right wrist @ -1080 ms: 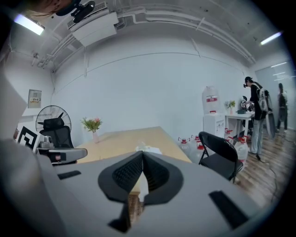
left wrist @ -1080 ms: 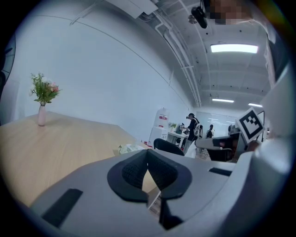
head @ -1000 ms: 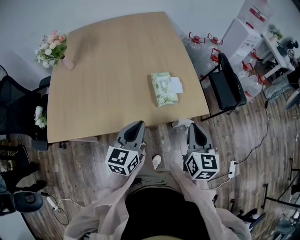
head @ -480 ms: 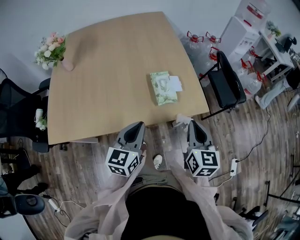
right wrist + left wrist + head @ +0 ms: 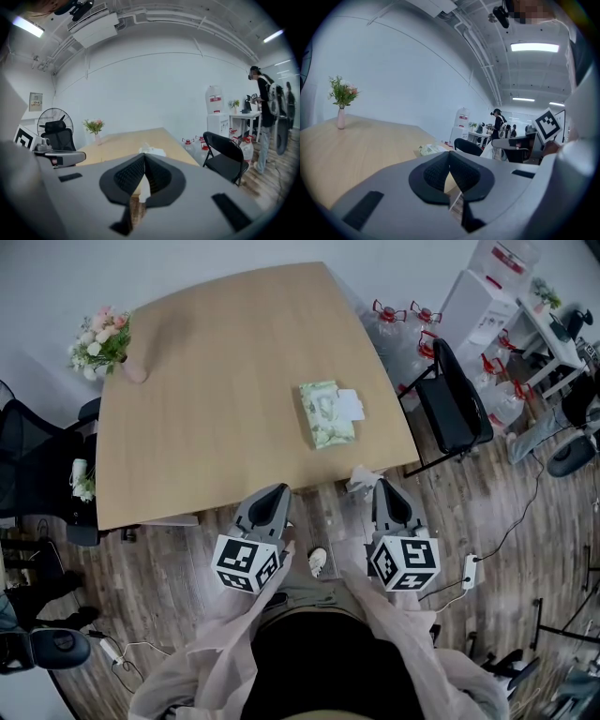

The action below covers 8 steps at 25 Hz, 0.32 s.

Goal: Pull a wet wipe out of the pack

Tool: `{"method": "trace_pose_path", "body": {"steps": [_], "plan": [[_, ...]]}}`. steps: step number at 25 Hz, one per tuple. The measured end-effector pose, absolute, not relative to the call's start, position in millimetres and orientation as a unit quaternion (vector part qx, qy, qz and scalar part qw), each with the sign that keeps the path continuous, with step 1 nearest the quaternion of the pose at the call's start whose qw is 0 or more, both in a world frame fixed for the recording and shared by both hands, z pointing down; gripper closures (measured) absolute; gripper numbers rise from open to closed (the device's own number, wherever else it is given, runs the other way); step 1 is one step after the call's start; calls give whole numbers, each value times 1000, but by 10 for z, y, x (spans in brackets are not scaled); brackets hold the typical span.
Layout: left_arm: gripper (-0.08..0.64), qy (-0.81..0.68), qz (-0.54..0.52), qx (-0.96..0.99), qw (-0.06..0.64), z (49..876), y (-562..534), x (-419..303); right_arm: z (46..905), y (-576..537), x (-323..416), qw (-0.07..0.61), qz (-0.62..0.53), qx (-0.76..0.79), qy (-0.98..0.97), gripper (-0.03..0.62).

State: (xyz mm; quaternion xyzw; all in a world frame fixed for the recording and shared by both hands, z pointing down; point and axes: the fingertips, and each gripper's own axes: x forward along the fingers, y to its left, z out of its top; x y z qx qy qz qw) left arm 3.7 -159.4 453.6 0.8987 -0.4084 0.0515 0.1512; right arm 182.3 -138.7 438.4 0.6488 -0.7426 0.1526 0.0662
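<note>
The green patterned wet wipe pack lies on the wooden table towards its right edge, with its white flap folded open to the right. It also shows far ahead as the pack in the right gripper view and the pack in the left gripper view. Both grippers hang in front of the table's near edge, over the floor. My right gripper is shut on a crumpled white wet wipe; a white strip of wipe shows between its pads. My left gripper is shut and holds nothing.
A pink vase of flowers stands at the table's far left corner. A black folding chair and water jugs are to the right of the table, and a black office chair to its left. People stand by white desks at the far right.
Both grippers and the pack have stayed where they were. Only a person at the far right of the room has moved.
</note>
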Motion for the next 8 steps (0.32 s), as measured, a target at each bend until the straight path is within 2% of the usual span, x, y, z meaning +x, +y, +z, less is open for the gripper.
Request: {"method": "trace_pose_path", "body": {"steps": [8], "plan": [[549,-407,53,899,154,4564,-1598,88,4386,-1385,1810,67,151,643,-748,583]]}}
